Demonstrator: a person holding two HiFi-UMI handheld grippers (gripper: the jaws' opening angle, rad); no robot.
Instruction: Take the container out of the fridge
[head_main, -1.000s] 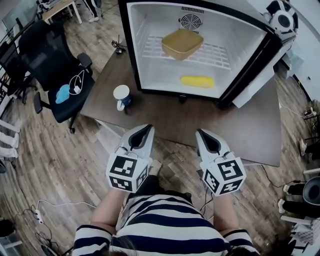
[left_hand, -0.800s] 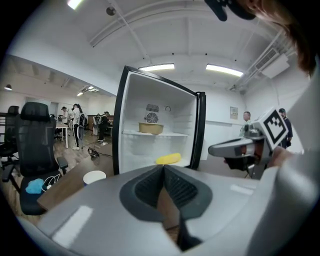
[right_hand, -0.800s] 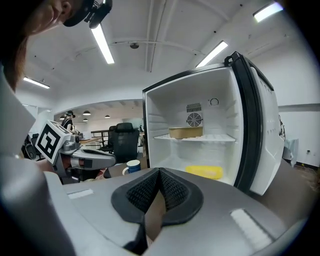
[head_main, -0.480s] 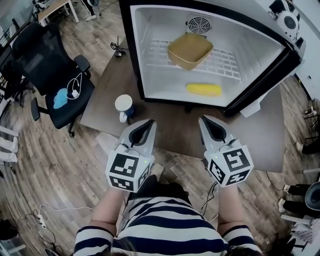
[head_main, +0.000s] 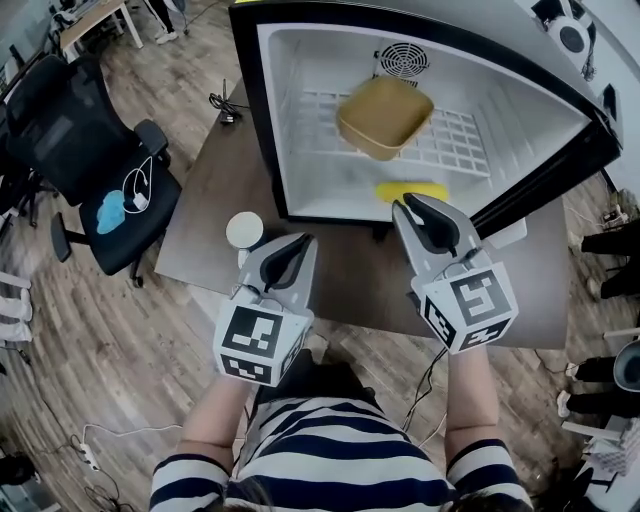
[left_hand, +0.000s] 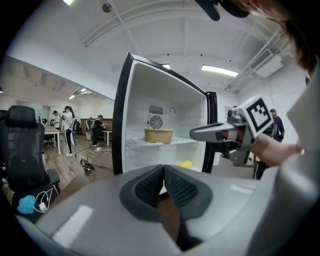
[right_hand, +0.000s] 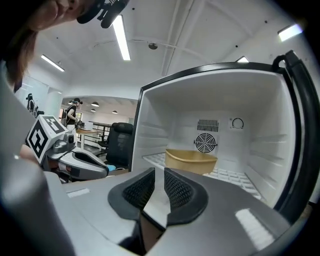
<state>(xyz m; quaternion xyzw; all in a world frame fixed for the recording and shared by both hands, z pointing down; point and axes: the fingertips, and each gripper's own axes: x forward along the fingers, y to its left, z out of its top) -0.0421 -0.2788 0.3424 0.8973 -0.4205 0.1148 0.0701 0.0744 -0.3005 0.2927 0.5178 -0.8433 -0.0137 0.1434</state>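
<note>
A tan rectangular container (head_main: 385, 117) sits on the white wire shelf (head_main: 455, 140) inside the open fridge (head_main: 270, 110). It also shows in the left gripper view (left_hand: 159, 135) and the right gripper view (right_hand: 191, 161). My right gripper (head_main: 408, 203) is raised in front of the fridge opening, short of the container. Its jaws (right_hand: 159, 172) are opening, a narrow gap between the pads and nothing in it. My left gripper (head_main: 303, 240) hangs lower, over the table edge, with its pads (left_hand: 150, 186) closed together and empty.
A yellow item (head_main: 410, 190) lies on the fridge floor below the shelf. A white mug (head_main: 245, 230) stands on the brown table (head_main: 200, 210) beside my left gripper. A black office chair (head_main: 90, 150) stands to the left. The fridge door (head_main: 560, 170) hangs open at the right.
Both grippers have moved forward toward the fridge, the right one farther and higher. The right jaws have parted slightly. The mug is now partly behind my left gripper.
</note>
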